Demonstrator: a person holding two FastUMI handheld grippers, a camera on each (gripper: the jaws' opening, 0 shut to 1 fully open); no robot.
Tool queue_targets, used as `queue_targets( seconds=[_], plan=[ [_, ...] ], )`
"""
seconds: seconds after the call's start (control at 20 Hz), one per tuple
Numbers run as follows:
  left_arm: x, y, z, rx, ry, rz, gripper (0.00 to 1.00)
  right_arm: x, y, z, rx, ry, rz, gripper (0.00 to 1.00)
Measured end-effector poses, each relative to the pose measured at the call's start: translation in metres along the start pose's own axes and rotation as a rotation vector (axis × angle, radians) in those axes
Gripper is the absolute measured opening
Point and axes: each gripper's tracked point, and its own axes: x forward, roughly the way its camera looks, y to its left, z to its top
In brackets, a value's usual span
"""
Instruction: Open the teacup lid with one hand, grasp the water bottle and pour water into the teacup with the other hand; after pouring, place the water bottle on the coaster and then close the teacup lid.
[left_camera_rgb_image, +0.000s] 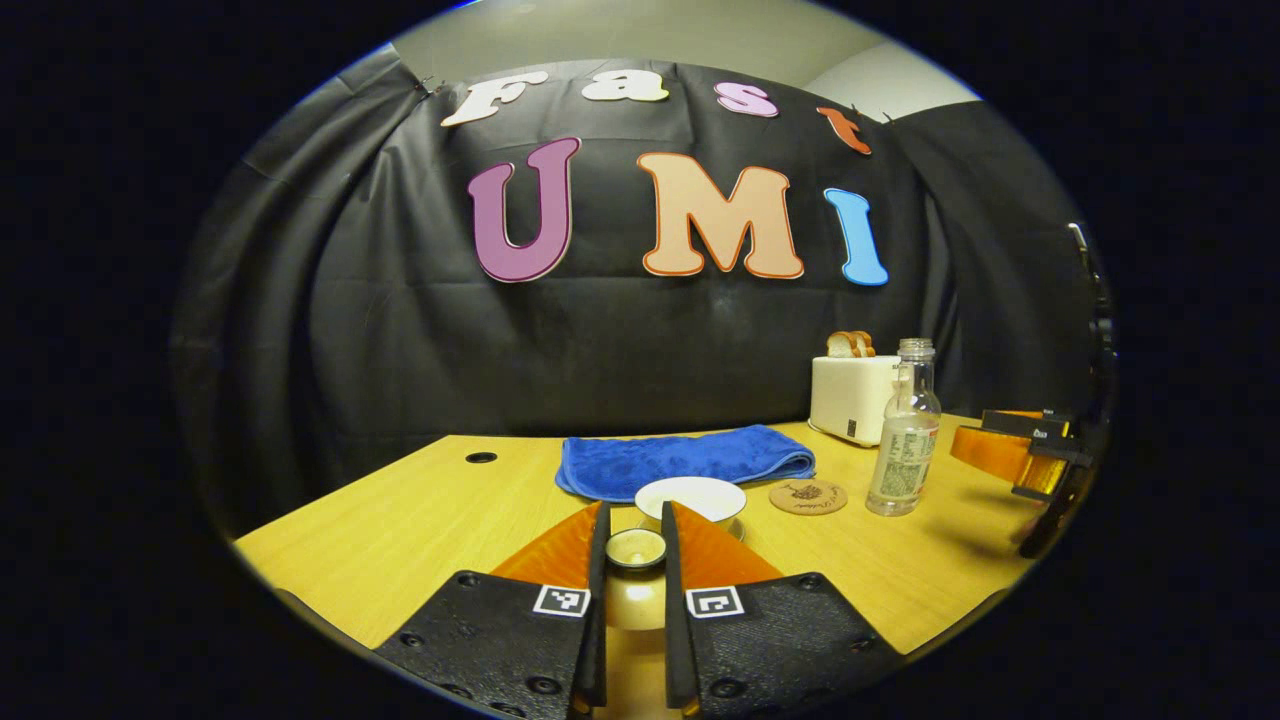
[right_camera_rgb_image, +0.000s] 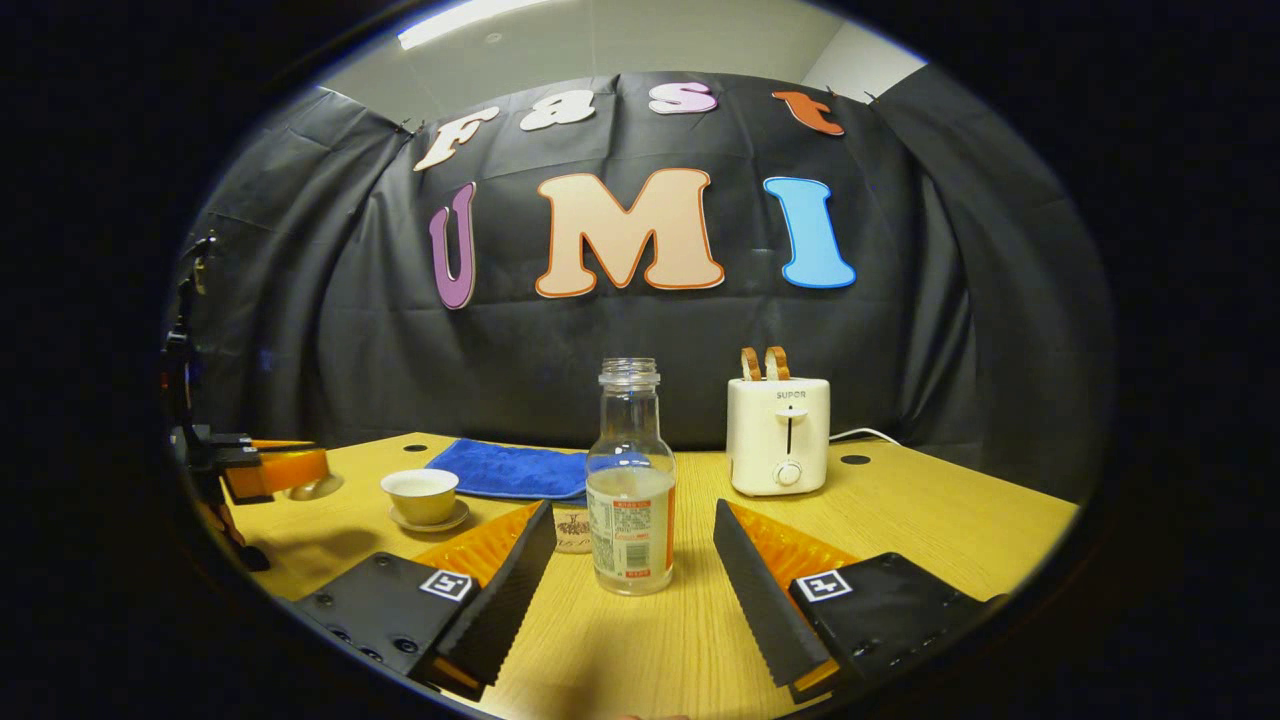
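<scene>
On the bench (right_camera_rgb_image: 900, 520) stand a toaster (right_camera_rgb_image: 778, 435), a towel (left_camera_rgb_image: 685, 460), the uncapped bottle (right_camera_rgb_image: 630, 500) and the open cup (left_camera_rgb_image: 692, 498), with the coaster (left_camera_rgb_image: 808, 496) between cup and bottle. The right hand-held gripper (right_camera_rgb_image: 634, 560) is spread wide around the bottle without touching it. The left hand-held gripper (left_camera_rgb_image: 635, 550) clenches the lid (left_camera_rgb_image: 636, 549) just in front of the cup.

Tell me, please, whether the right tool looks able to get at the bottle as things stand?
Probably yes. The right tool is open, and the bottle stands upright on the table straight ahead between its fingers, with nothing between. The toaster stands farther back, off to one side.
</scene>
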Motion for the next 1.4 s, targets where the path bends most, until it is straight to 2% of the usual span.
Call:
queue_targets(
  seconds=[0.15,0.2,0.25,0.3,0.35,0.65,0.7,0.85,0.9,0.95,1.1,1.15,1.4],
  plan=[
    [-0.002,0.005,0.003,-0.002,-0.015,0.010,0.20,0.021,0.004,-0.002,-0.001,0.003,-0.009,1.00],
    [-0.003,0.006,0.004,-0.002,-0.019,0.014,0.20,0.027,0.004,-0.002,-0.001,0.003,-0.017,0.96],
    [-0.003,0.007,0.003,-0.004,-0.017,0.016,0.20,0.033,0.004,-0.002,-0.002,0.002,-0.027,1.00],
    [-0.003,0.007,0.003,-0.008,-0.020,0.017,0.20,0.038,0.002,-0.003,-0.002,0.002,-0.035,0.96],
    [-0.004,0.008,0.002,-0.012,-0.018,0.019,0.20,0.042,0.001,-0.003,-0.002,0.001,-0.042,1.00],
    [-0.012,0.015,0.002,-0.024,-0.022,0.027,0.20,0.064,-0.001,-0.004,-0.003,0.003,-0.064,1.00],
    [-0.012,0.016,0.003,-0.024,-0.023,0.031,0.20,0.068,0.000,-0.004,-0.001,0.007,-0.065,0.96],
    [-0.013,0.014,0.004,-0.025,-0.027,0.022,0.20,0.077,0.002,-0.005,-0.001,0.011,-0.048,0.96],
    [-0.013,0.013,0.003,-0.024,-0.022,0.012,0.20,0.077,0.002,-0.002,-0.006,0.015,-0.057,0.93],
    [-0.014,0.015,0.002,-0.025,-0.026,0.015,0.20,0.081,0.002,-0.006,-0.009,0.016,-0.057,0.81],
    [-0.015,0.015,0.003,-0.025,-0.026,0.016,0.20,0.084,0.004,-0.006,-0.027,0.021,-0.063,0.79],
    [-0.015,0.015,0.002,-0.025,-0.026,0.020,0.20,0.086,0.006,-0.006,-0.046,0.021,-0.065,0.75],
    [-0.015,0.016,0.003,-0.026,-0.028,0.028,0.20,0.094,0.036,-0.004,-0.294,0.000,-0.041,0.75]
  ],
)
